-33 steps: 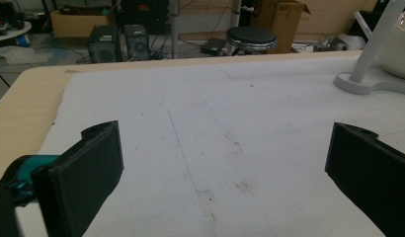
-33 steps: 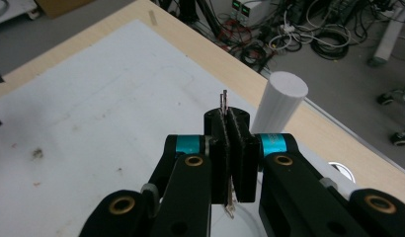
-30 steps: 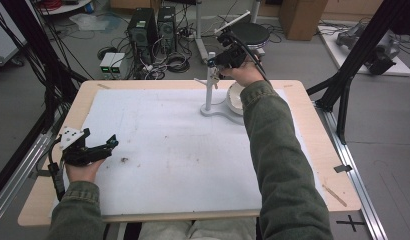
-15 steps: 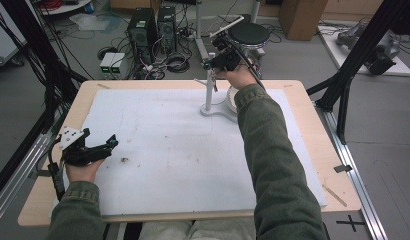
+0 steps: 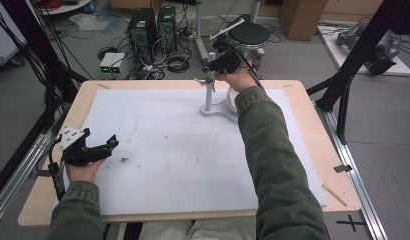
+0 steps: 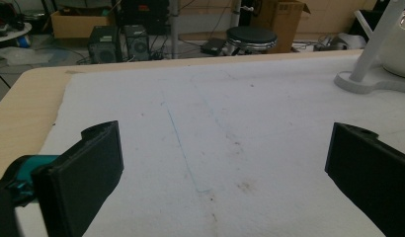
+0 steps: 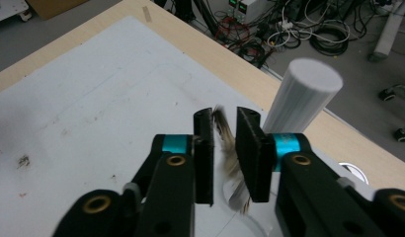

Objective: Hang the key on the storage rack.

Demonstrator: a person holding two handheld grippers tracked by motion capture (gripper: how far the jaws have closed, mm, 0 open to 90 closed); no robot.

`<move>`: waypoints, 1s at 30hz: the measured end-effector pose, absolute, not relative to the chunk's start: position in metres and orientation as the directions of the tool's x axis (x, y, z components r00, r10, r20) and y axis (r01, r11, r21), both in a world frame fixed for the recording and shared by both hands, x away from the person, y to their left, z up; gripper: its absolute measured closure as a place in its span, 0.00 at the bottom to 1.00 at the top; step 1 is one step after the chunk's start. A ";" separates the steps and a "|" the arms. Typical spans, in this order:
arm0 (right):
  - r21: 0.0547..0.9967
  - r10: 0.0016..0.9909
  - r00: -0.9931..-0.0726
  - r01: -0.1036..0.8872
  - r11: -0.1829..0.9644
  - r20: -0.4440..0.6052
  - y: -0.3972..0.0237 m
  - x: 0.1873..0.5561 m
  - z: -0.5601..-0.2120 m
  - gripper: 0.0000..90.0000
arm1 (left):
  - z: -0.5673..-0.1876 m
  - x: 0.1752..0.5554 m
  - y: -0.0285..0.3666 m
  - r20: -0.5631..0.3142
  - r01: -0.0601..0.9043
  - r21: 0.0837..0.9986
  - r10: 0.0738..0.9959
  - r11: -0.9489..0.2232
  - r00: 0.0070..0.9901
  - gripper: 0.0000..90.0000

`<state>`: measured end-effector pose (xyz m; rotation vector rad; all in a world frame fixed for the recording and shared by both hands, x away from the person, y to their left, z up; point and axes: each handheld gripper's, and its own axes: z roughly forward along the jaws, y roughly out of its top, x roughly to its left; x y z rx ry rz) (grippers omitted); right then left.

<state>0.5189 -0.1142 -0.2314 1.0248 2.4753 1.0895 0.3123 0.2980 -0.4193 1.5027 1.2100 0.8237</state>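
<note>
At upper centre, the right tool [image 7: 225,148] pinches a feather [image 7: 229,158], seemingly light and fragile; left tool [image 6: 215,168] open.

Desk [image 5: 313,150] is light wood with a white mat [image 5: 178,150] on top, speckled with brownish stains and a faint blue line. Both claws are black with teal bits. The feather [image 7: 229,148] is brown-and-white streaked, stand [image 5: 209,95] is white, sleeves [image 5: 273,165] olive green.
</note>
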 end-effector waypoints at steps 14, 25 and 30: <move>0.731 0.678 -0.733 0.495 0.470 0.061 -0.118 0.510 -0.225 0.55 | -0.419 0.312 0.298 -0.074 0.283 0.959 0.960 -0.005 0.269 0.02; 0.709 0.696 -0.716 0.522 0.475 0.061 -0.114 0.504 -0.225 0.30 | -0.419 0.312 0.298 -0.074 0.283 0.959 0.960 -0.006 0.269 0.02; 0.692 0.708 -0.705 0.537 0.483 0.053 -0.112 0.502 -0.225 0.16 | -0.419 0.312 0.298 -0.075 0.281 0.960 0.960 -0.003 0.269 0.02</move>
